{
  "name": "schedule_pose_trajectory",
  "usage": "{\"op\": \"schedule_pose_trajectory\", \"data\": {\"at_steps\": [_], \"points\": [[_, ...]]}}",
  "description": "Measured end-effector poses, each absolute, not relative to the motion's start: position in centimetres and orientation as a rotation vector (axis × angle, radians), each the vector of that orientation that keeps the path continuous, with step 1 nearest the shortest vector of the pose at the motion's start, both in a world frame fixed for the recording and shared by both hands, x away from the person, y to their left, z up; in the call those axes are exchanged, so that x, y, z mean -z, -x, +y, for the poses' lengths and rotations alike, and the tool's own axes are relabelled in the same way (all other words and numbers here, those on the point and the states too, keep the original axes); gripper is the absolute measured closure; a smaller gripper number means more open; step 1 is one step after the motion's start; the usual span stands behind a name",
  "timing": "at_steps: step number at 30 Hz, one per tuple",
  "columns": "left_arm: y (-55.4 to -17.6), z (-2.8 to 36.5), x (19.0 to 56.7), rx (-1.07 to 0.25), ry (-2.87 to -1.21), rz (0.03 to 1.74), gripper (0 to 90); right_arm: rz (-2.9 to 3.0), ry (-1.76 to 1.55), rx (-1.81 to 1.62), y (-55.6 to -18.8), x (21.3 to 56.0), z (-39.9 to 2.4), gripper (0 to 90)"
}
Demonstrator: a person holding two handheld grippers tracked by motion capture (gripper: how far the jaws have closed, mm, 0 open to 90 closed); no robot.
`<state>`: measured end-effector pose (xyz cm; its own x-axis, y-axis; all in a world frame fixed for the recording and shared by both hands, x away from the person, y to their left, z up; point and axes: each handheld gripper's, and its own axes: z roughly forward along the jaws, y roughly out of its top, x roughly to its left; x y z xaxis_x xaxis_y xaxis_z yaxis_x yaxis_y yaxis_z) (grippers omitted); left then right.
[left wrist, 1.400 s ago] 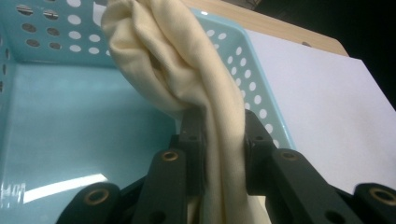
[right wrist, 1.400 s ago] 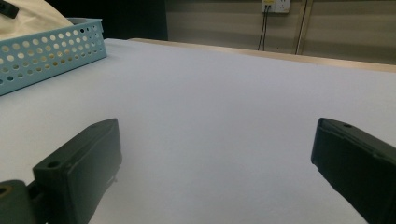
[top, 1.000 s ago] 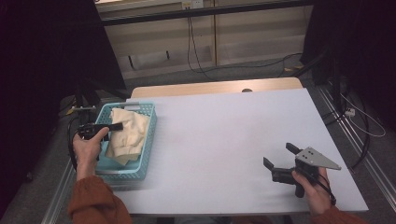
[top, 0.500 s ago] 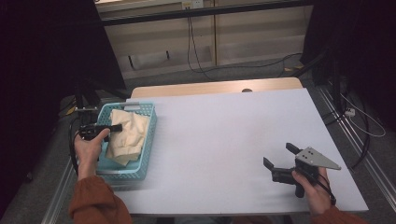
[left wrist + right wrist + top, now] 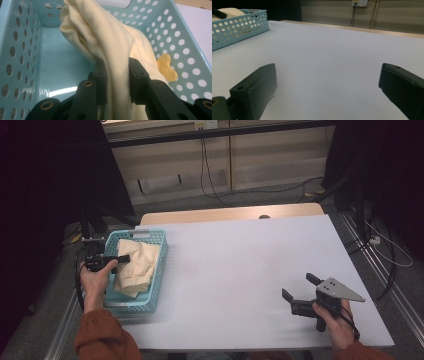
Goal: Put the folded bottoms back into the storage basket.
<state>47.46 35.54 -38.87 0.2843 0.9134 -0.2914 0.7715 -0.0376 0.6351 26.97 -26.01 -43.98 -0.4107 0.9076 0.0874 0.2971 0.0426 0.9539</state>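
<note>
A cream cloth [image 5: 136, 267] lies bunched in a light blue perforated basket [image 5: 161, 260] at the table's left. My left gripper [image 5: 122, 258] reaches into the basket from the left. In the left gripper view its jaws [image 5: 117, 72] are shut on a fold of the cloth [image 5: 105, 37], which rises above the basket floor [image 5: 57, 65]. A small orange-yellow piece [image 5: 166, 67] lies against the basket's right wall. My right gripper [image 5: 298, 286] is held just above the table at the front right, open, with nothing between its jaws [image 5: 327, 75].
The white table top [image 5: 240, 265] stretches between the basket and the right gripper. The basket [image 5: 237, 27] stands far off to the left in the right gripper view. Cables and dark stands sit on the floor beyond the table's far and right edges.
The left gripper has edged slightly to the right over the basket with the cloth in its jaws. The right hand has not moved.
</note>
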Motion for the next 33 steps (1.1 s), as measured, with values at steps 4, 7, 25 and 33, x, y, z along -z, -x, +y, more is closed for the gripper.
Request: {"op": "schedule_pose_trajectory", "data": {"at_steps": [4,7,25,33], "points": [[-47.5,35.8,39.2,-0.247,-1.817,1.524,71.0,1.758,-1.218,-1.386,-27.0,44.0,-26.0,1.6],[-47.5,35.8,39.4,-0.261,-1.803,1.542,70.8,1.758,-1.22,-1.386,-27.0,44.0,-26.0,1.6],[-47.6,35.9,40.3,-0.338,-1.862,1.566,67.7,1.758,-1.22,-1.386,-27.0,44.0,-26.0,1.6],[-47.8,35.9,40.7,-0.363,-1.885,1.58,65.7,1.759,-1.219,-1.386,-27.0,44.0,-26.0,1.6]]}}
